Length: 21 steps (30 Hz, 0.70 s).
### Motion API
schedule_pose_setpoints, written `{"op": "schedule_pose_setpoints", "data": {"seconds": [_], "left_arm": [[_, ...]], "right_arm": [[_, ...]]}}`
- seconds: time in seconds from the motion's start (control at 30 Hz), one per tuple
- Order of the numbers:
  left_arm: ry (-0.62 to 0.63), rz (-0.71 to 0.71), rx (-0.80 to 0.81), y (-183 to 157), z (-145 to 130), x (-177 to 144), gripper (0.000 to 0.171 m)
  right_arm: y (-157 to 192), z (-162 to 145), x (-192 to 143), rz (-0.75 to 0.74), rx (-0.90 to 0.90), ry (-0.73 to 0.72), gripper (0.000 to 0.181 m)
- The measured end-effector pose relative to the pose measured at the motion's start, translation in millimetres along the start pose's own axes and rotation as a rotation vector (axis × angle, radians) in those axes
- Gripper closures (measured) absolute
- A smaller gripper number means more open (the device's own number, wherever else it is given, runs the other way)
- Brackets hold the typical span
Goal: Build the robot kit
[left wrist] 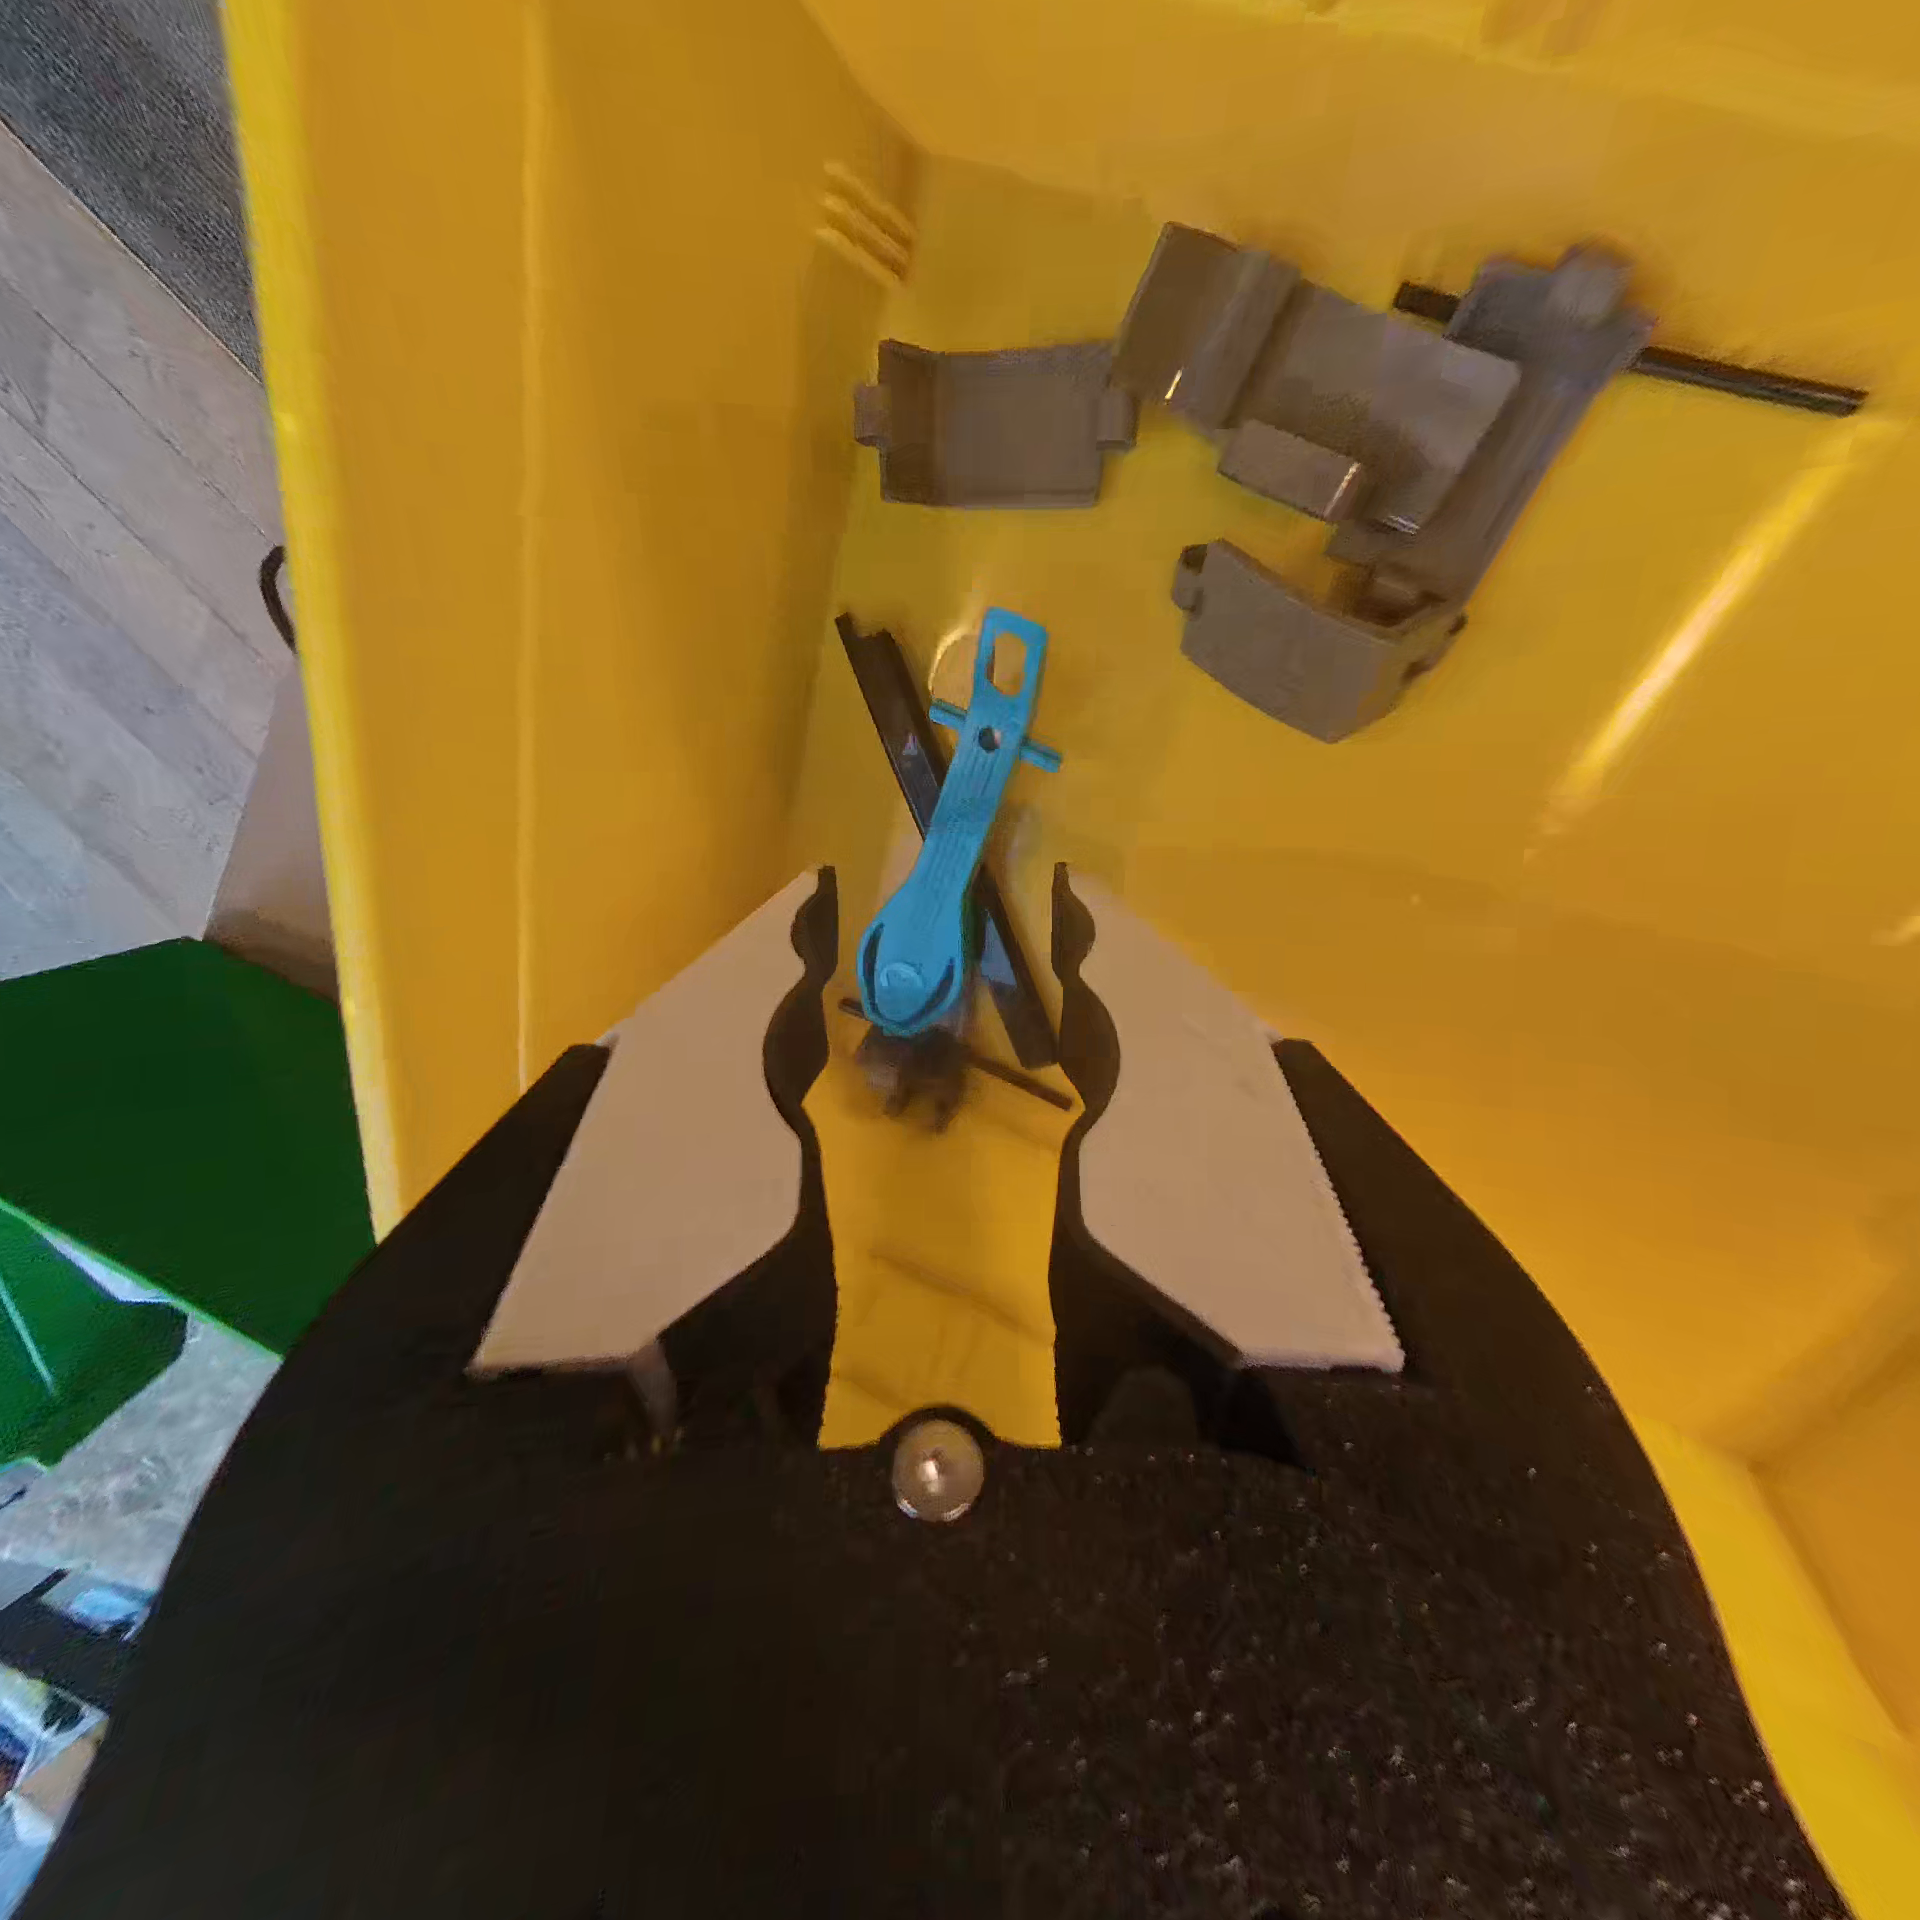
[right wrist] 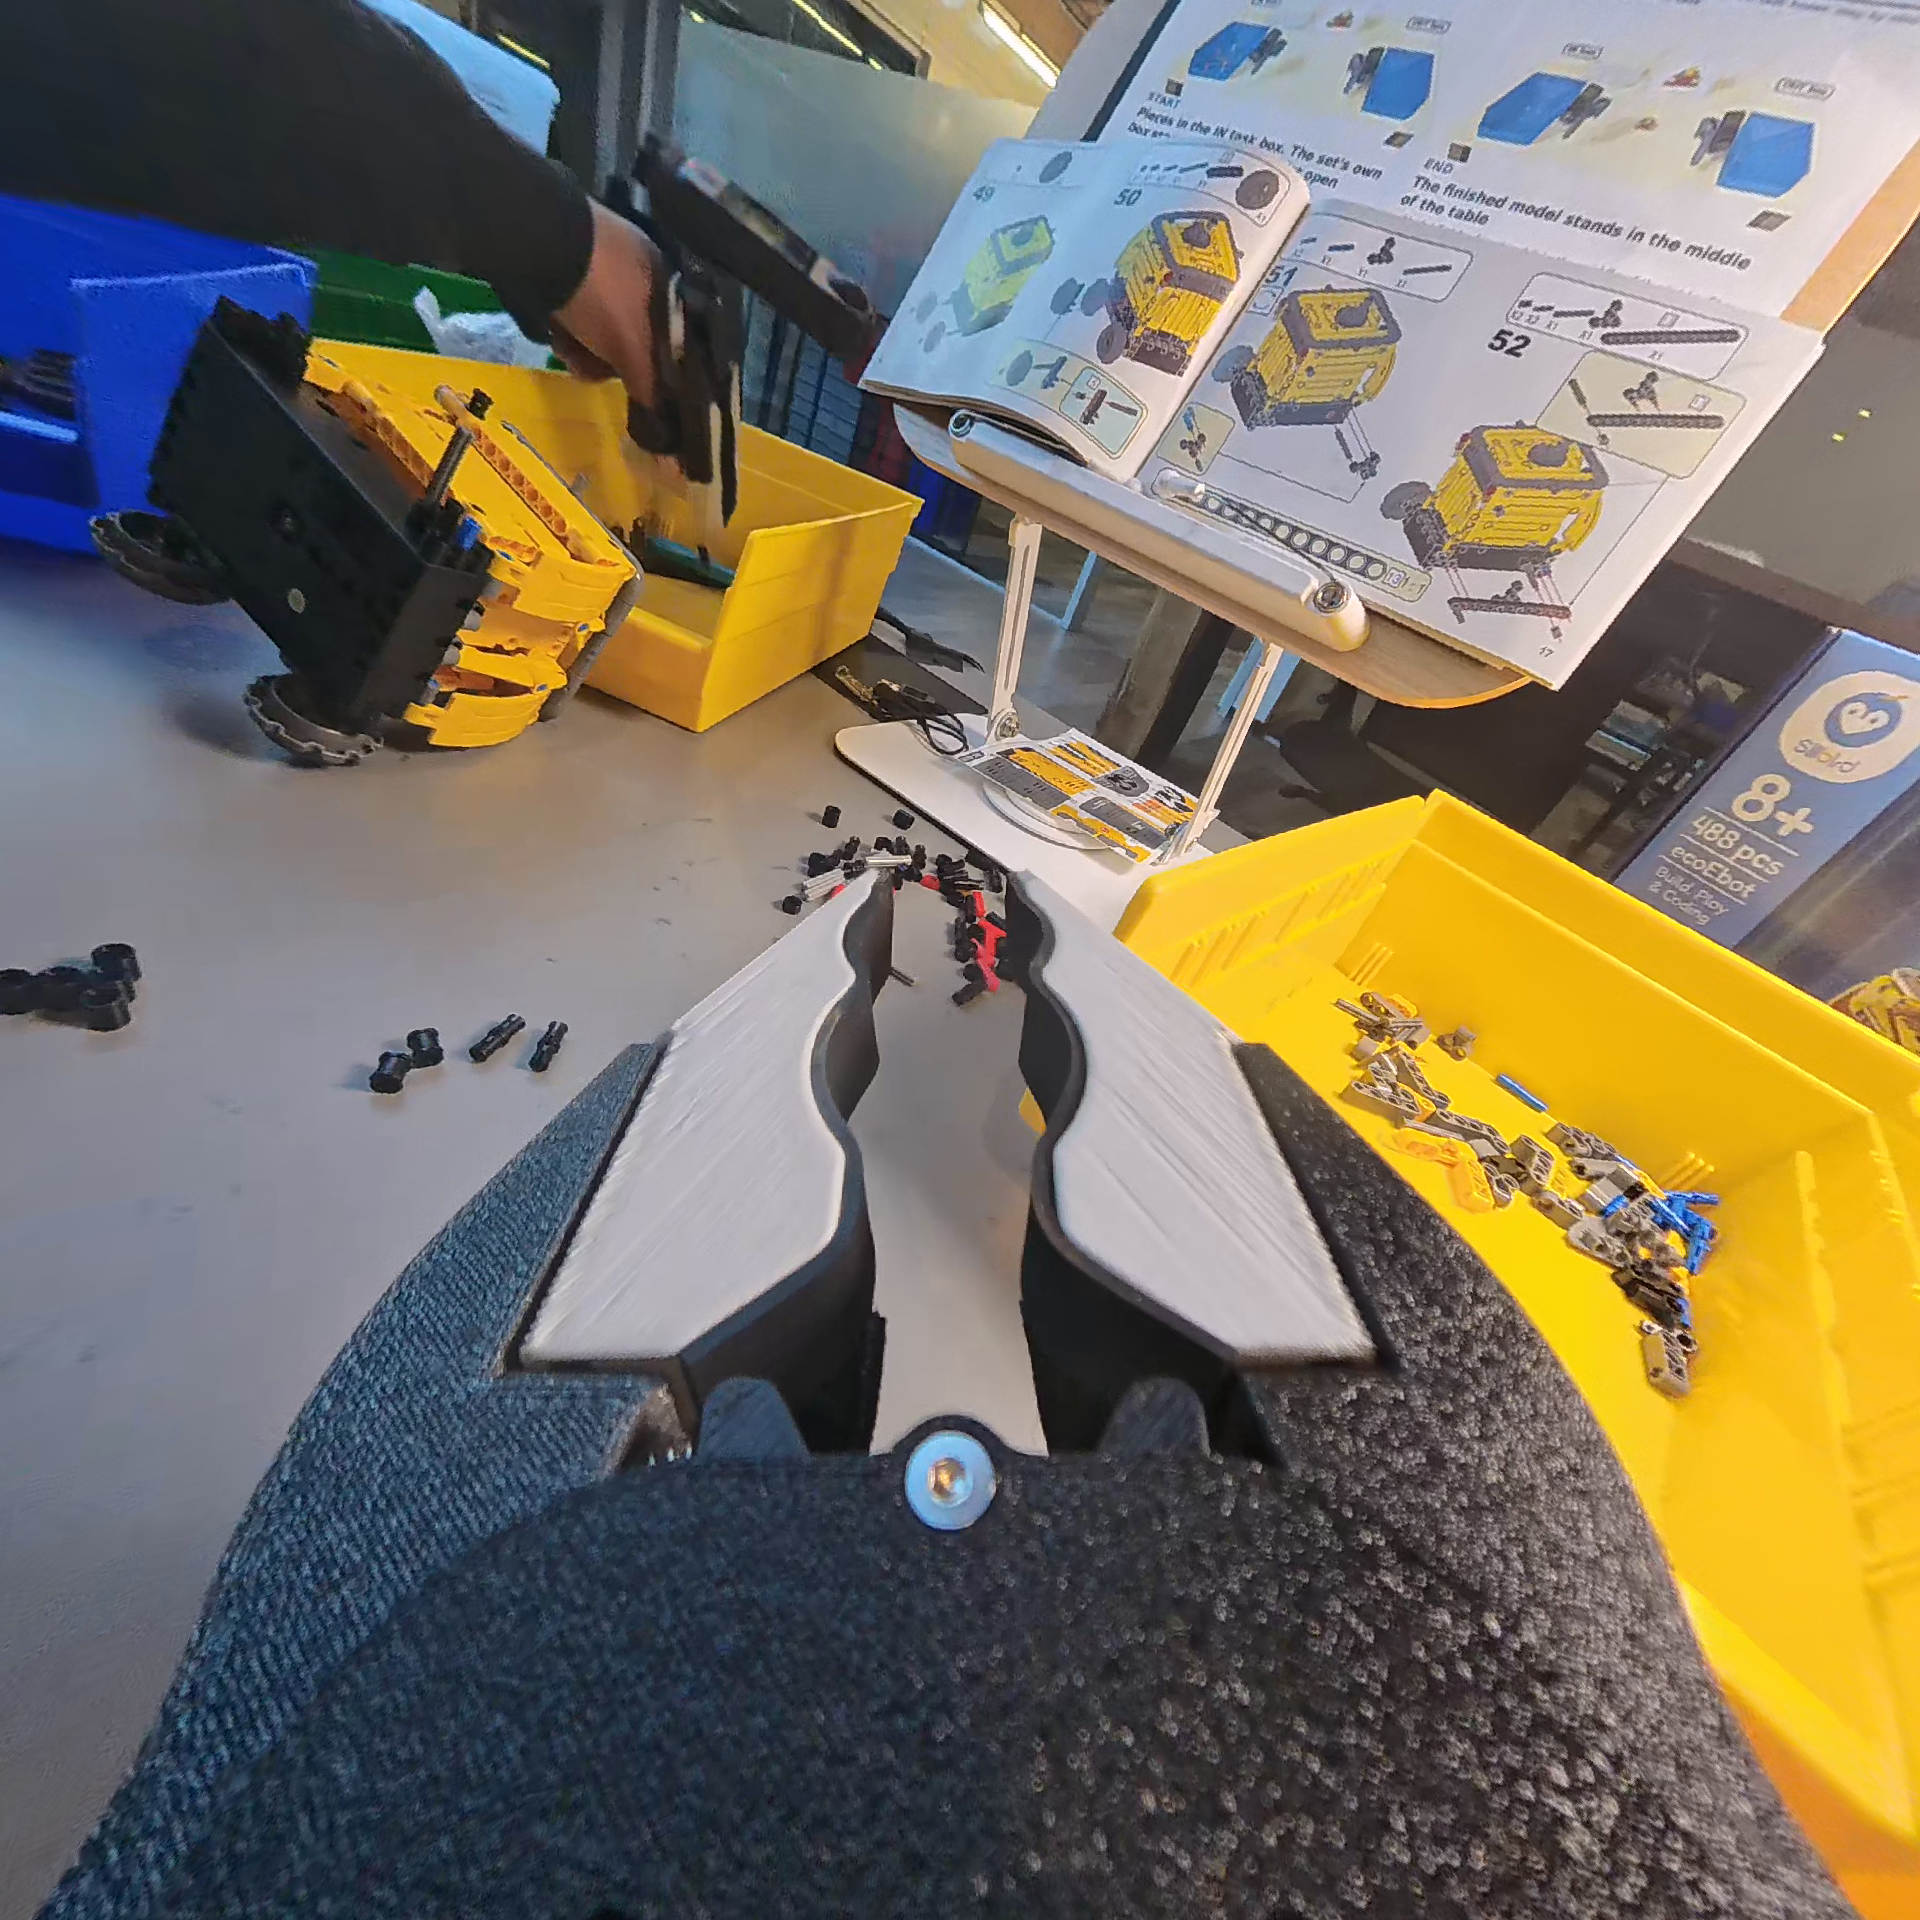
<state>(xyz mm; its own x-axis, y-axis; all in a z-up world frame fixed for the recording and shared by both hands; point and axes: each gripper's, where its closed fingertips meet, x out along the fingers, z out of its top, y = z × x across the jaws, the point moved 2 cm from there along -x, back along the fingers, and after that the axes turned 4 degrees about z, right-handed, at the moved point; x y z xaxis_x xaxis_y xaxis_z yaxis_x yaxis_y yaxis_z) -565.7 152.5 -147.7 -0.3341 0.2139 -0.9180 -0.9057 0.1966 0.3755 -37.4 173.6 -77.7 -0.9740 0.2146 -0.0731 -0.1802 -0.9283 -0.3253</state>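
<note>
Between parted jaws, blue tool

Inside the yellow plastic bin, one blue plastic lever tool and three grey plastic panels are counted. Two yellow bins and one blue bin are counted on the table, the blue farthest left.

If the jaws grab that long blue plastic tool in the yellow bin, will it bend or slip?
The long blue plastic tool looks moulded and thin, so probably stiff and light. It lies across a black strip, so it may rock when touched. Its ribbed handle should help against slipping.
</note>
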Motion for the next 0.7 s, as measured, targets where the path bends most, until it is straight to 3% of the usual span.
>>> {"op": "schedule_pose_setpoints", "data": {"seconds": [0.23, 0.33, 0.43, 0.5, 0.57, 0.7], "left_arm": [[0.097, -0.049, 0.039, -2.4, -10.8, 19.2, 0.160], [0.080, -0.140, 0.037, -13.8, -12.9, 2.2, 0.160], [-0.002, -0.386, -0.004, -43.6, -6.5, -29.0, 0.160], [-0.073, -0.438, -0.029, -47.0, 0.6, -43.3, 0.158], [-0.106, -0.428, -0.093, -39.4, 5.8, -46.4, 0.142], [-0.077, -0.281, -0.181, -13.4, 5.4, -28.3, 0.139]], "right_arm": [[1.6, -6.6, 2.8, 0.014, 0.011, 0.017, 0.160], [3.5, -6.8, 3.6, 0.022, 0.017, 0.018, 0.160], [6.4, -4.8, 3.8, 0.031, 0.014, 0.013, 0.160], [8.3, -3.5, 4.0, 0.036, 0.007, 0.011, 0.160], [9.5, -2.8, 3.9, 0.037, -0.003, 0.011, 0.160], [8.6, -1.2, 3.1, 0.028, -0.015, 0.007, 0.160]]}}
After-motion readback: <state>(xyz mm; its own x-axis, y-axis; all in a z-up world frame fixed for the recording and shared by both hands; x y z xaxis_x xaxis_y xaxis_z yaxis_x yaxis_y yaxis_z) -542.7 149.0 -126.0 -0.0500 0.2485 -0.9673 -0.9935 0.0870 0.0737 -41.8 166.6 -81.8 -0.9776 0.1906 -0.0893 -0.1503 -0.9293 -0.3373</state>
